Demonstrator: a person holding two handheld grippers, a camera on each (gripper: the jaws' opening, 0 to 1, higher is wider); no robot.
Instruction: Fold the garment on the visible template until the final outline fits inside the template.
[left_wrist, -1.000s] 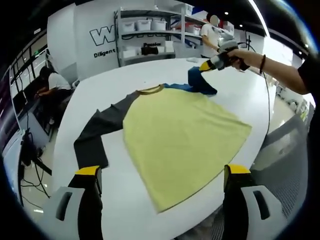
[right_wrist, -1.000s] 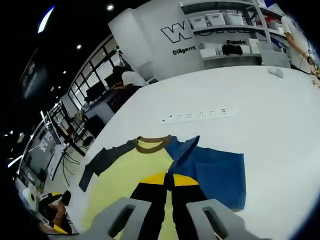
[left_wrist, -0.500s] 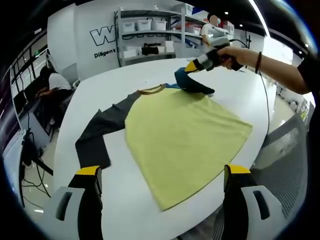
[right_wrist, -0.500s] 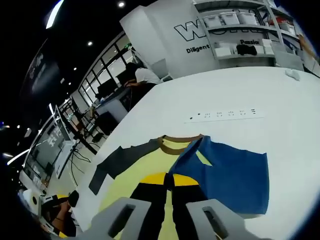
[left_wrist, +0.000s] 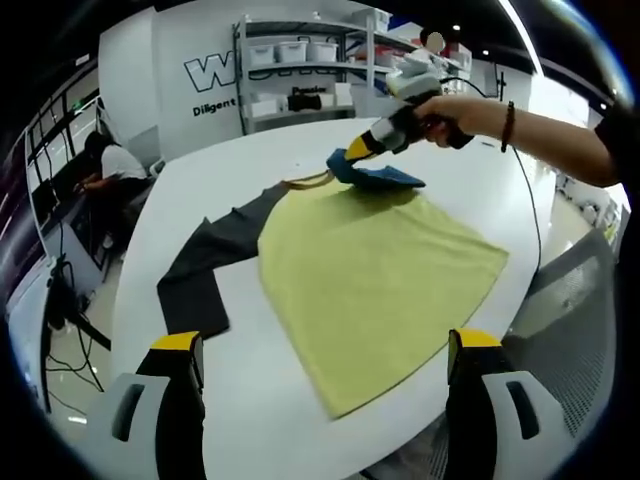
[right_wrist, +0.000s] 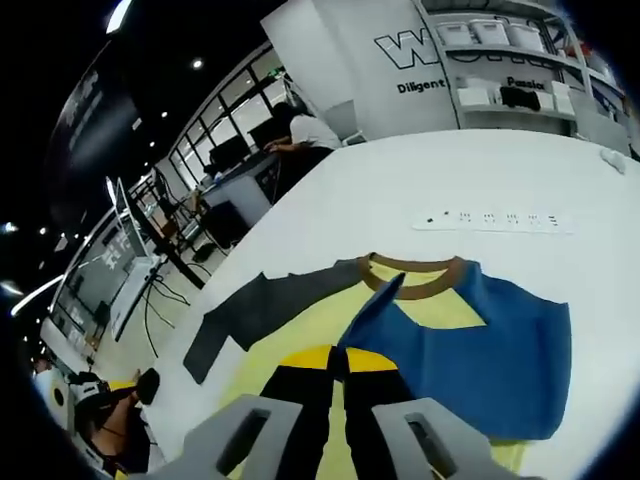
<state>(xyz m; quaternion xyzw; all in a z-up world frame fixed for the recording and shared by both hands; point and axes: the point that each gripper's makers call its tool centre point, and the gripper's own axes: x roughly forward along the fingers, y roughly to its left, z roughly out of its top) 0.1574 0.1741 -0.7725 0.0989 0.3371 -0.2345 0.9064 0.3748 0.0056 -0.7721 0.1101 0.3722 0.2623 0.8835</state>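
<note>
White and broad, the surface (left_wrist: 250, 400) carries a yellow cloth shirt (left_wrist: 380, 270) with a brown collar, spread flat so its outline can be folded inward. Its dark grey sleeve (left_wrist: 205, 265) lies stretched toward the edge. The right gripper (left_wrist: 362, 150), clamped on the blue sleeve (right_wrist: 480, 345), holds it raised over the collar (right_wrist: 415, 285), apparently to lay it across the body. The left gripper (left_wrist: 325, 350), jaws apart and empty, hovers near the hem, likely waiting.

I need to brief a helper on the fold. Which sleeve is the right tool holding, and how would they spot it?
On the white table lies a yellow shirt. Beside its brown collar, the right tool grips the blue sleeve, folded over the yellow body; the other sleeve is dark grey and lies flat, outstretched.
</note>
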